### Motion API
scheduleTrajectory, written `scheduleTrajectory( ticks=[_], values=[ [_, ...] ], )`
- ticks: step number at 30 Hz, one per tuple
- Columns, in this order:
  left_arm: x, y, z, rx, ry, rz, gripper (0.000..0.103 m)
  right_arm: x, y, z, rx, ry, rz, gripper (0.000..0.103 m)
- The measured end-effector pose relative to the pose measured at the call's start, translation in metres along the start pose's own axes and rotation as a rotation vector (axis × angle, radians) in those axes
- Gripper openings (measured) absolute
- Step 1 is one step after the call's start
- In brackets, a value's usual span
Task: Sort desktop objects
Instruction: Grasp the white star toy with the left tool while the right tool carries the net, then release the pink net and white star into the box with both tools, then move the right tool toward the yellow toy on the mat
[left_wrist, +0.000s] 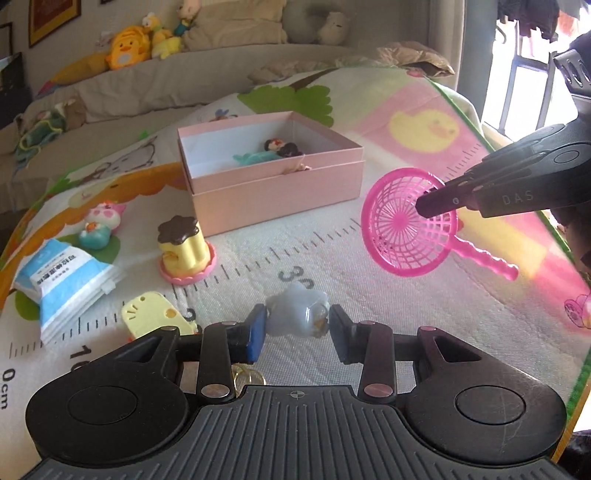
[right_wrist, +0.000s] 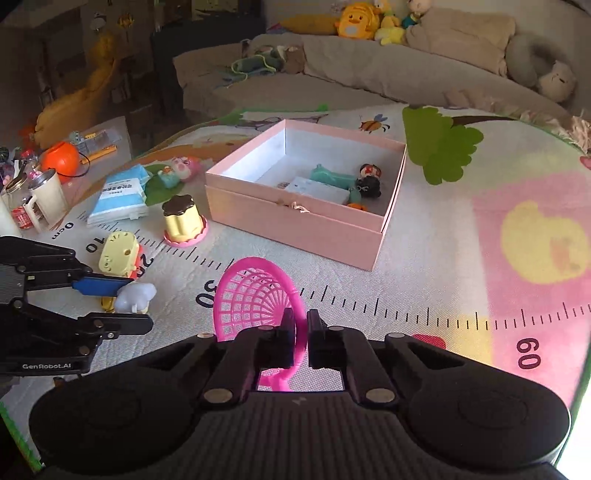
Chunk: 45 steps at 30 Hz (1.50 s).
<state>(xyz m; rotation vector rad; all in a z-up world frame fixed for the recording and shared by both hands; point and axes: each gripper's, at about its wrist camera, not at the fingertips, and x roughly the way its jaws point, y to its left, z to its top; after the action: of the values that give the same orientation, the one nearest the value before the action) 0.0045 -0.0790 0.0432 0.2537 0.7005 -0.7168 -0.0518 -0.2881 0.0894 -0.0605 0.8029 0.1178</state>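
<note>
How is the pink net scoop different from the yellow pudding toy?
The pink net scoop is held up off the mat, its rim pinched in the right tongs; the yellow pudding toy stands on the mat, untouched. The scoop is an open see-through mesh with a long handle; the pudding is a solid lump with a dark brown top and a pink base. The scoop tilts on edge; the pudding sits upright. Both are plastic toys outside the pink box.
</note>
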Motion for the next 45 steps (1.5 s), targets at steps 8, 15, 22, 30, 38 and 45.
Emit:
scheduleTrajectory(
  ticks=[8, 15, 22, 30, 38, 45],
  values=[
    [-0.02, 0.003, 0.008, -0.003, -0.041, -0.004, 0.041, -0.019, -0.005, 0.004, 0.041, -0.036, -0.01, 0.006],
    [-0.017, 0.019, 0.096, 0.036, -0.2, 0.051, 0.041, -0.046, -0.029, 0.077, 0.155, -0.196, -0.002, 0.006],
    [0.019, 0.055, 0.167, -0.093, -0.241, 0.067, 0.062, 0.008, -0.057, 0.178, 0.295, -0.243, -0.028, 0.018],
    [-0.002, 0.09, 0.064, -0.122, -0.112, 0.182, 0.095, 0.03, -0.037, 0.128, 0.195, -0.211, -0.089, 0.033],
    [-0.025, 0.111, -0.029, -0.181, 0.061, 0.307, 0.1, 0.052, 0.07, 0.048, -0.107, -0.004, 0.124, 0.06],
    [-0.048, 0.136, -0.044, -0.288, 0.048, 0.328, 0.1, 0.079, 0.156, 0.026, -0.241, 0.048, 0.253, 0.06]
  ],
)
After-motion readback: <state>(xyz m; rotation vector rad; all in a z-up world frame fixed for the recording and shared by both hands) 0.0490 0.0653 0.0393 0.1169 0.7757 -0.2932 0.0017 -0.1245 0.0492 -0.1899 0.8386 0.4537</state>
